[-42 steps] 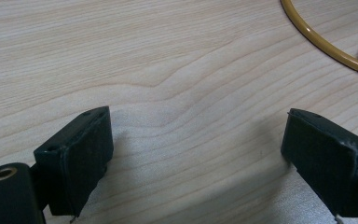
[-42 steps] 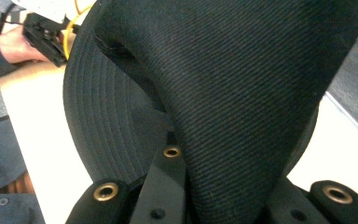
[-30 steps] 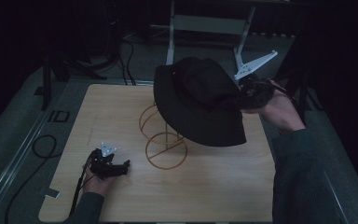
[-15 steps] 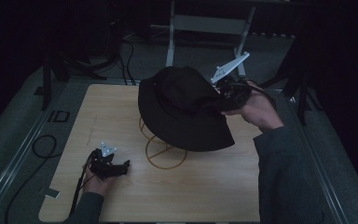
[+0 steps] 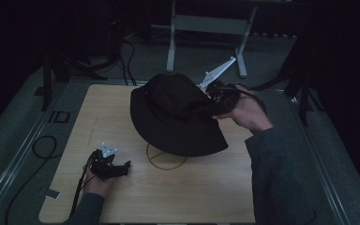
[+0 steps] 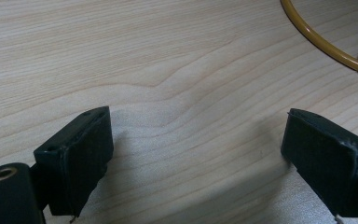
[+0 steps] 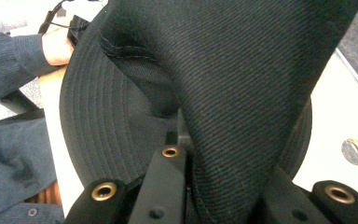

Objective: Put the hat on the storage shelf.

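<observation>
A black bucket hat hangs over the middle of the wooden table, held up by my right gripper, which is shut on the hat's crown. In the right gripper view the hat's fabric is pinched between the jaws. Under the hat stands a gold wire stand; its ring base shows on the table. My left gripper rests on the table at the front left, open and holding nothing. In the left gripper view its fingers stand wide apart over bare wood, with the ring base at top right.
A metal frame leg stands beyond the table's far edge. A black cable loops on the floor to the left. A small tag lies at the table's left edge.
My right gripper has carried the hat leftward and lower, over the gold stand, hiding the stand's upper loops. The left gripper has stayed still.
</observation>
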### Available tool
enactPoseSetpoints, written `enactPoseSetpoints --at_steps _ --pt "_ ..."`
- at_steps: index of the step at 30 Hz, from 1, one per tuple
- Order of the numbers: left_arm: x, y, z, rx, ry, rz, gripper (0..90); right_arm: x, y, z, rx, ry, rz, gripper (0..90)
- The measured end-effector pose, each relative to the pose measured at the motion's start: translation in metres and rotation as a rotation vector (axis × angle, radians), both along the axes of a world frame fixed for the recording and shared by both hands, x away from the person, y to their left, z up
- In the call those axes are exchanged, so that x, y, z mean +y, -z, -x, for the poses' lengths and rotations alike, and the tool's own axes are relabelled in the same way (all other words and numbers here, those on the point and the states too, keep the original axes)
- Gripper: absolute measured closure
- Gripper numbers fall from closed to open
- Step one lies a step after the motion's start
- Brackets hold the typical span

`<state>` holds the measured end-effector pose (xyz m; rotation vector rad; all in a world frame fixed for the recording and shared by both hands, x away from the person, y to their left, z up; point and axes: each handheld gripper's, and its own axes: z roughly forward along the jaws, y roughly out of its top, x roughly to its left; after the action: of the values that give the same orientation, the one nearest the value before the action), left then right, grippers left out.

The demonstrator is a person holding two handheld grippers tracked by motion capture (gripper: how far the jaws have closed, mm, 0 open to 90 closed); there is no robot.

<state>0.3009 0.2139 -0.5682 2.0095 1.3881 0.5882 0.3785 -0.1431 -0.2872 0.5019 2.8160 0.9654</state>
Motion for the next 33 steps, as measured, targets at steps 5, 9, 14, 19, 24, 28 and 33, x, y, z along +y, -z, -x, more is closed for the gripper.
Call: enactPoseSetpoints --at_steps 5,9,14,19,24,28,33 --pt "0.000 0.000 0.000 0.000 0.000 0.000 9.4 0.003 0.003 -0.001 0.012 0.004 0.007 85.9" --pt "0.000 0.000 0.000 0.000 0.000 0.000 9.4 0.005 0.006 -0.002 0.016 0.006 0.011 85.3" --pt "0.000 0.000 0.000 0.000 0.000 0.000 9.4 0.007 0.008 -0.005 0.022 0.022 0.016 83.3" --pt "0.000 0.000 0.000 0.000 0.000 0.000 9.4 0.011 0.012 -0.007 0.027 0.030 0.027 81.0" --pt "0.000 0.000 0.000 0.000 0.000 0.000 9.4 0.015 0.016 -0.008 0.037 0.030 0.043 79.1" --pt "0.000 0.000 0.000 0.000 0.000 0.000 9.4 0.018 0.018 -0.008 0.042 0.031 0.048 77.3" --pt "0.000 0.000 0.000 0.000 0.000 0.000 9.4 0.020 0.020 -0.009 0.047 0.031 0.054 75.4"
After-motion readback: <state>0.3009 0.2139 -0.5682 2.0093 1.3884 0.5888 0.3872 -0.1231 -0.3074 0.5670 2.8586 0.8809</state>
